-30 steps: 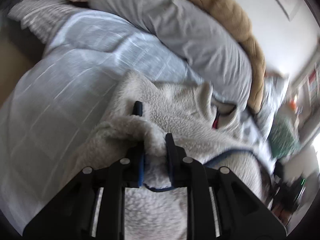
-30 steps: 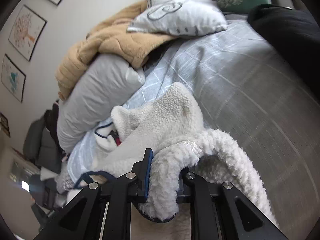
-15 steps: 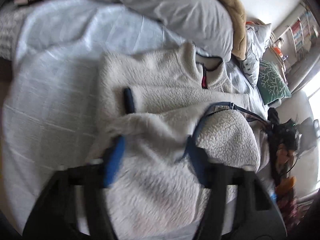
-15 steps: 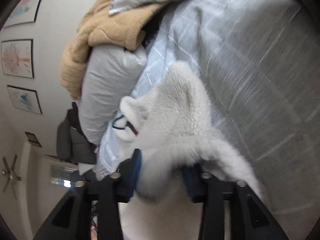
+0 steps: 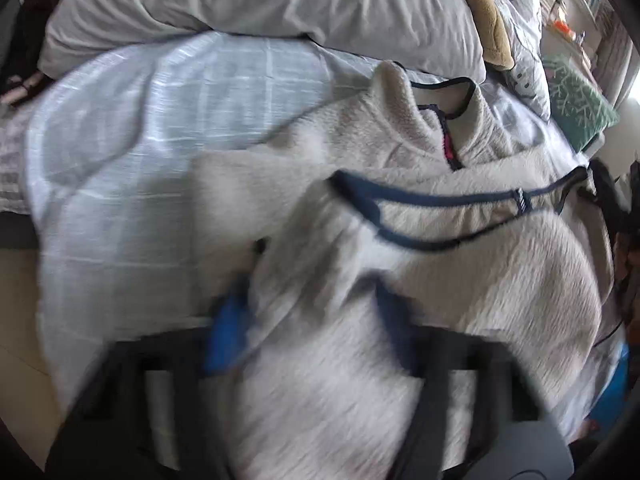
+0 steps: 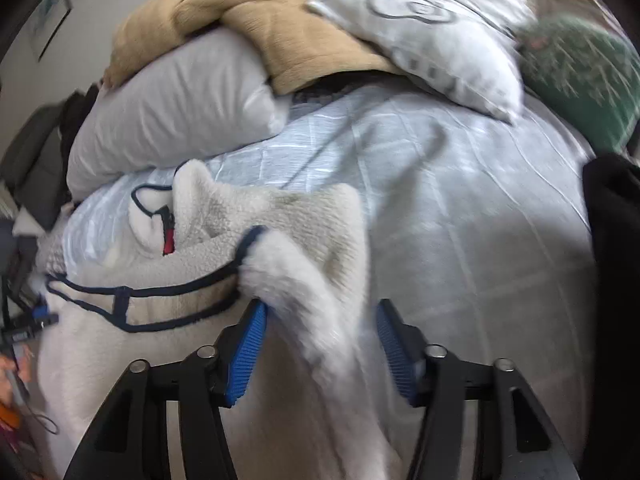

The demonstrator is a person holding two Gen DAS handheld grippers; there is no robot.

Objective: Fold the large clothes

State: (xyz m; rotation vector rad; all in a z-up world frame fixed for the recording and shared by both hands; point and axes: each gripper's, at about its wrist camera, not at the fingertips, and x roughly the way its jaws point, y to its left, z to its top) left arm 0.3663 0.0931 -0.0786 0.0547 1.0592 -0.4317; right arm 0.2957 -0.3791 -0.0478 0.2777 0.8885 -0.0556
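A cream fleece pullover [image 5: 460, 264] with navy trim and a red zip tab lies on the light blue checked bedspread [image 5: 152, 120], its lower half folded up over the chest. My left gripper [image 5: 312, 320] is open, its blue pads apart over the folded fleece, blurred by motion. In the right wrist view the pullover [image 6: 280, 220] lies folded too. My right gripper [image 6: 320, 336] is open, with a fold of fleece lying loose between its spread pads.
Grey pillows [image 5: 260, 0], a tan blanket [image 6: 260, 20], a patterned white pillow [image 6: 440, 28] and a green cushion [image 6: 580, 76] are piled at the bed's head. A black item [image 6: 616, 260] lies at the right edge. Clutter stands beside the bed [image 5: 624, 240].
Both grippers were shut on the fleece hem a second ago. They carried it up over the chest, then opened and let it go. Both have pulled back slightly.
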